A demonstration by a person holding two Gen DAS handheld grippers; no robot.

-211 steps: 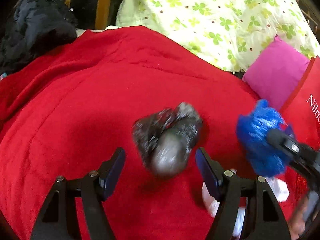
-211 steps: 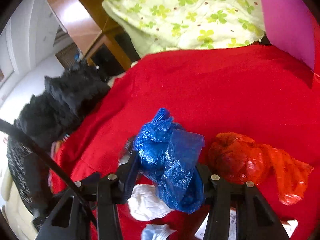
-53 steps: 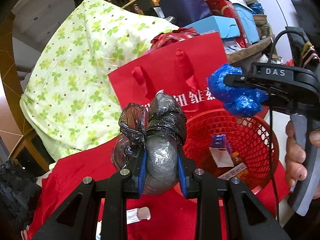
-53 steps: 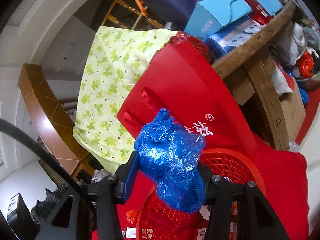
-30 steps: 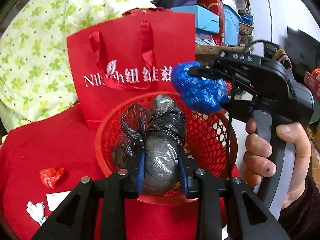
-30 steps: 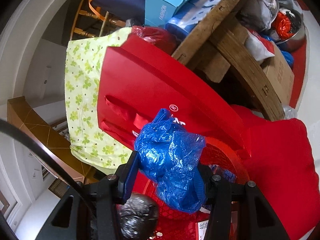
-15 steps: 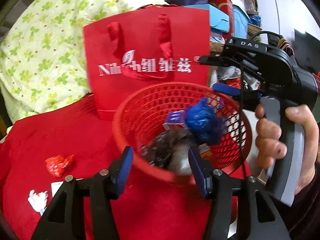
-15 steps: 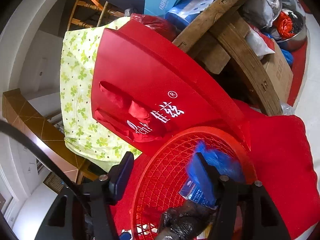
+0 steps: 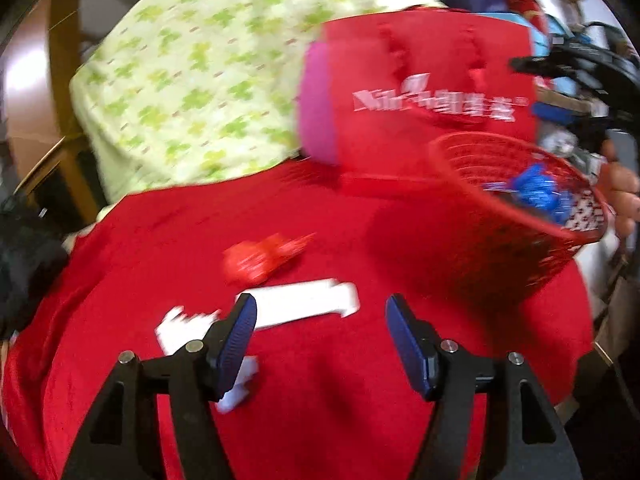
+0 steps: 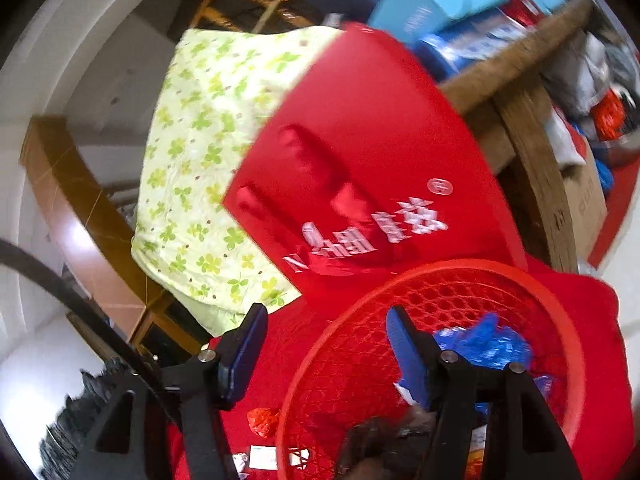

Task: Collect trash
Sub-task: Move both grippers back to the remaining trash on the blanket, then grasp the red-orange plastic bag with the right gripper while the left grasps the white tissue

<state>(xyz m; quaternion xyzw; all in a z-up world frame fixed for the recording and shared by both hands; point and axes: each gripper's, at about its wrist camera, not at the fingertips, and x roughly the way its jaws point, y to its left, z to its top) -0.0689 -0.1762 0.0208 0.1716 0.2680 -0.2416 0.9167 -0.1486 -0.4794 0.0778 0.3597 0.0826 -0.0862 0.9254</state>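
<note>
red gift bag (image 10: 360,152) behind basket (image 10: 560,320) | floral quilt (image 9: 192,80) left

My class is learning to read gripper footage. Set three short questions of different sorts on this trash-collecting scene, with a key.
1. True or false: the blue bag lies inside the red basket.
2. What is between the left gripper's opening jaws? A) a black bag B) nothing C) a white paper
3. Fill in: a crumpled ___ wrapper lies on the red cloth outside the basket.

Key: 1 true; 2 B; 3 red.
</note>
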